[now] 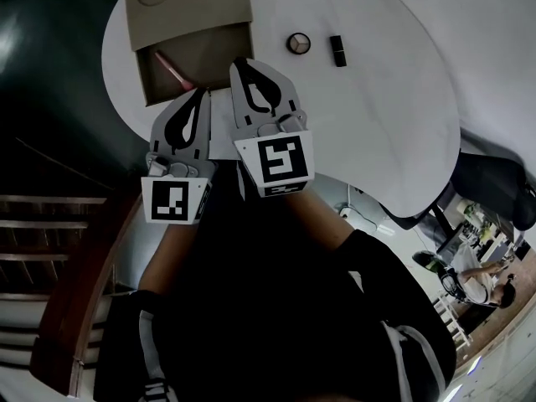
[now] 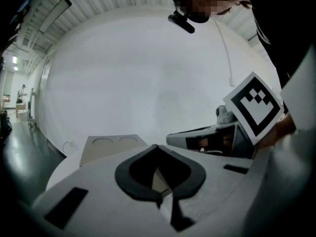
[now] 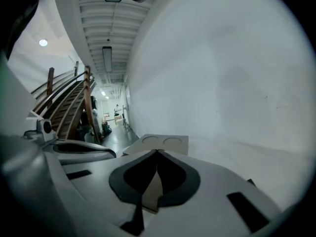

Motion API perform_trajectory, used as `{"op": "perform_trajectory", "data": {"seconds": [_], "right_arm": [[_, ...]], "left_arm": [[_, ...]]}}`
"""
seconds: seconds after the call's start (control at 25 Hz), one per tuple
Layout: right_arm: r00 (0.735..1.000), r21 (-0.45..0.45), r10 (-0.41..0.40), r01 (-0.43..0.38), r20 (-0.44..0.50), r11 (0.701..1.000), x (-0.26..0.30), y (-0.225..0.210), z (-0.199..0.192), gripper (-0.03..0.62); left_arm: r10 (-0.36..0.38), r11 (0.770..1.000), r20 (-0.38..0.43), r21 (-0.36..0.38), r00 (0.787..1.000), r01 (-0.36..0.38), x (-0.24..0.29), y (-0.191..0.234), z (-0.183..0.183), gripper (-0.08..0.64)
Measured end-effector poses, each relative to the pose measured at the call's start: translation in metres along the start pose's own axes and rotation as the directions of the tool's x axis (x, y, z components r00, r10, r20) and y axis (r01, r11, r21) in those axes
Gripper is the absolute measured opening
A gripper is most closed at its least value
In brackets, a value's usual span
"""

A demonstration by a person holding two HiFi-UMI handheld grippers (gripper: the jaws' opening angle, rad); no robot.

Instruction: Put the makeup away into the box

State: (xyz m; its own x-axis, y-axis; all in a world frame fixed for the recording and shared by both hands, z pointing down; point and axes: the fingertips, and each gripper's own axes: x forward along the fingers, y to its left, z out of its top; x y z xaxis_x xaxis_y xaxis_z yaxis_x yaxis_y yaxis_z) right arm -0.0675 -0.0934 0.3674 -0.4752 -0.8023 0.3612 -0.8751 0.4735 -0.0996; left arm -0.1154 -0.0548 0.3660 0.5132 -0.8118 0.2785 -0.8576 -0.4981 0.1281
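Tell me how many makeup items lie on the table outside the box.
2: a round compact and a dark tube, side by side, right of the box. Others may be hidden from view.

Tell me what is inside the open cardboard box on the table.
One slim pink item lies in the open section of the cardboard box. Its lid covers the rest, and the left hand-held gripper hides the near corner.

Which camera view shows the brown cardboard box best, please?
The head view: the brown cardboard box lies open on the white table, with a pink item inside. Both gripper views show only its flat top with two circles, seen edge-on.
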Motion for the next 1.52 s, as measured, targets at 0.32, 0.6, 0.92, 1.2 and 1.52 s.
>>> {"op": "perform_trajectory", "data": {"seconds": [0.32,0.6,0.92,1.2,1.52], "right_arm": [[0.995,0.056,-0.093,0.090,0.046,0.994,-0.033,-0.040,0.017,0.025],[0.984,0.082,-0.162,0.157,0.070,0.984,-0.049,-0.079,0.017,0.023],[0.973,0.102,-0.225,0.219,0.051,0.970,-0.055,-0.117,0.007,0.025],[0.970,0.115,-0.243,0.243,-0.015,0.963,-0.048,-0.141,-0.019,0.025],[0.972,0.137,-0.210,0.223,-0.105,0.965,-0.027,-0.150,-0.053,0.107]], "left_arm": [[-0.055,0.998,-0.005,0.030,0.998,0.055,0.026,-0.026,0.016,0.003],[-0.127,0.990,-0.028,0.059,0.991,0.129,0.054,-0.050,0.019,0.003],[-0.192,0.977,-0.041,0.081,0.981,0.195,0.086,-0.073,0.018,0.003],[-0.227,0.968,-0.089,0.087,0.970,0.235,0.106,-0.085,0.004,0.003],[-0.230,0.968,-0.136,0.072,0.964,0.241,0.124,-0.087,-0.016,0.003]]}}
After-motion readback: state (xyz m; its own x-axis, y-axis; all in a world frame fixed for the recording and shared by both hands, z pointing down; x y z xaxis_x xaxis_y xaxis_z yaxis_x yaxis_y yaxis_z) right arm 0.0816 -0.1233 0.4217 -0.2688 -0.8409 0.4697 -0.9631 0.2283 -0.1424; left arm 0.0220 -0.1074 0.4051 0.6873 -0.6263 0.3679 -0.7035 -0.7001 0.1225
